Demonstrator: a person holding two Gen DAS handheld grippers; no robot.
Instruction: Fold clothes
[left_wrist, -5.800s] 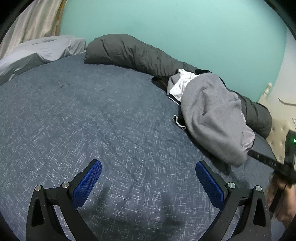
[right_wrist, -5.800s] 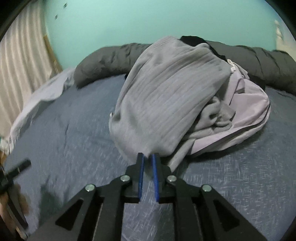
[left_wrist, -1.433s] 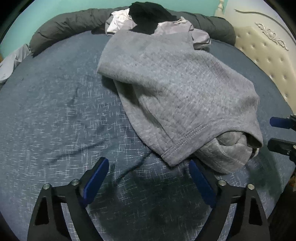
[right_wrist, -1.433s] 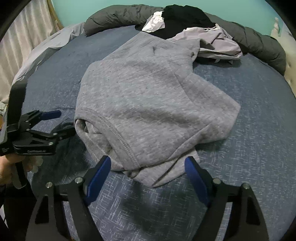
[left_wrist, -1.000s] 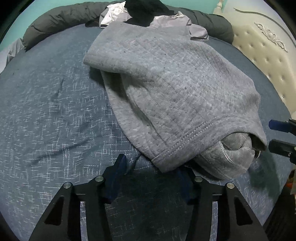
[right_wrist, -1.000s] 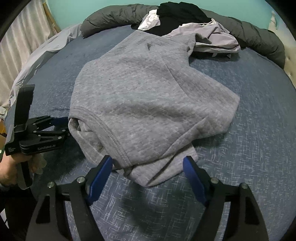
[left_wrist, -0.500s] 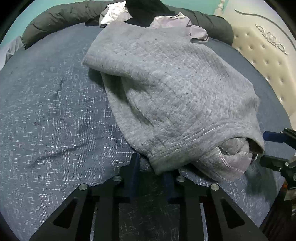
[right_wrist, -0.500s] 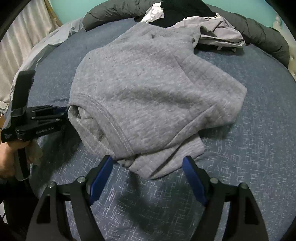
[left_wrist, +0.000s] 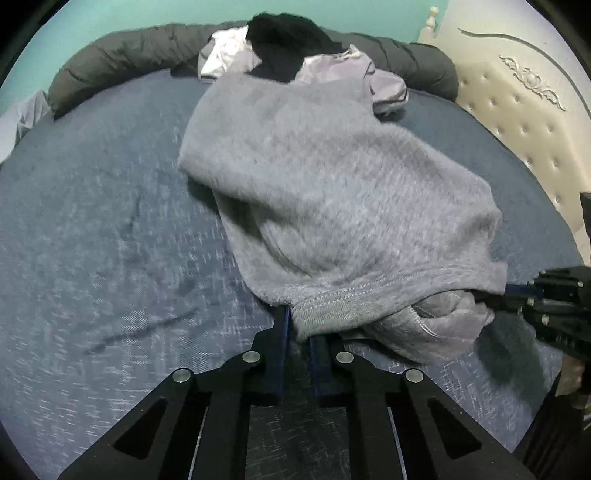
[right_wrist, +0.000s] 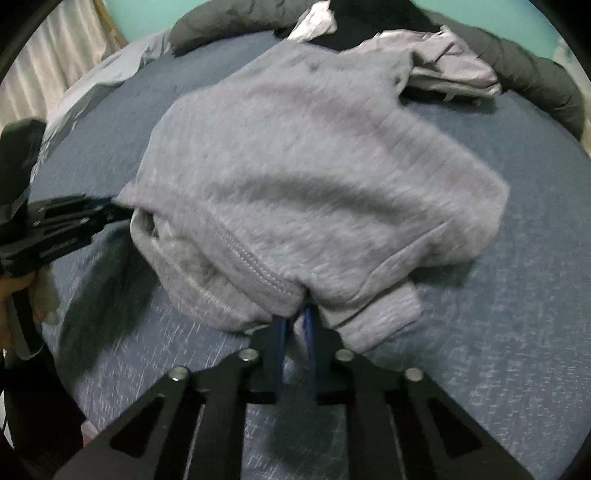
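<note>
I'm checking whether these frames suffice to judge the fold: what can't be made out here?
- Grey knit sweatshirt: both views blurred; its bunched hem hides the sleeves.
- Left gripper, right gripper: jaws closing with hem fabric between them; layers caught unclear.
- Black garment in the far pile: partly covered by the sweatshirt; cut off by the right view's top edge.

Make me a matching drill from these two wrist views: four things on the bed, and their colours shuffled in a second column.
Things:
1. sweatshirt
2. bed sheet
3. headboard
4. rolled duvet

Colours:
A. cream
B. dark charcoal
C. light grey
D. dark blue

Pairs: 1-C, 2-D, 3-A, 4-B
</note>
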